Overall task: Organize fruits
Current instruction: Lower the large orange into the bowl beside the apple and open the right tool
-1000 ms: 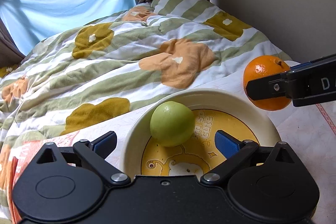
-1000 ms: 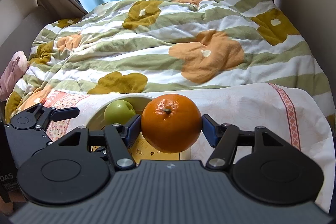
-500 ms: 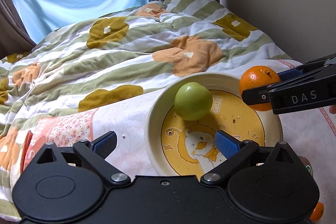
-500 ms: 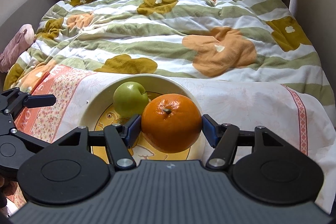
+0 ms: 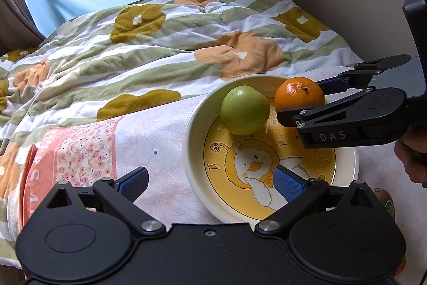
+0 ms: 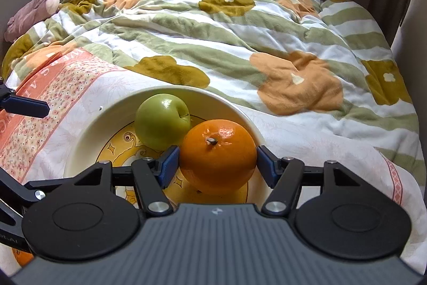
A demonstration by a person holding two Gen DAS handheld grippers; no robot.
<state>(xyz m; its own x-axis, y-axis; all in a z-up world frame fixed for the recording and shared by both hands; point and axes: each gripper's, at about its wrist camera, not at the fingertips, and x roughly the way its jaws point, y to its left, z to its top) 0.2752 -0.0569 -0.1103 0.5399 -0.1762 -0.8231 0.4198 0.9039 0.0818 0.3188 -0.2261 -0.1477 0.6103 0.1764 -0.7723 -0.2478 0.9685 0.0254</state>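
Observation:
A cream plate (image 5: 192,140) with a yellow duck picture lies on a cloth on the bed; it also shows in the right wrist view (image 6: 85,132). A green apple (image 5: 245,110) (image 6: 162,120) sits in it. My right gripper (image 6: 217,162) is shut on an orange (image 6: 217,155) (image 5: 299,94) and holds it over the plate's far right side, beside the apple. My left gripper (image 5: 210,182) is open and empty, at the plate's near left rim.
A flowered quilt (image 5: 160,39) covers the bed behind the plate. A pink patterned cloth (image 5: 77,151) lies left of the plate. A kiwi (image 5: 384,198) lies by the plate's right side. A small orange fruit (image 6: 22,257) shows at the lower left in the right wrist view.
My right gripper has carried the orange leftward and lower, over the plate next to the apple. My left gripper has drawn back and left from the apple.

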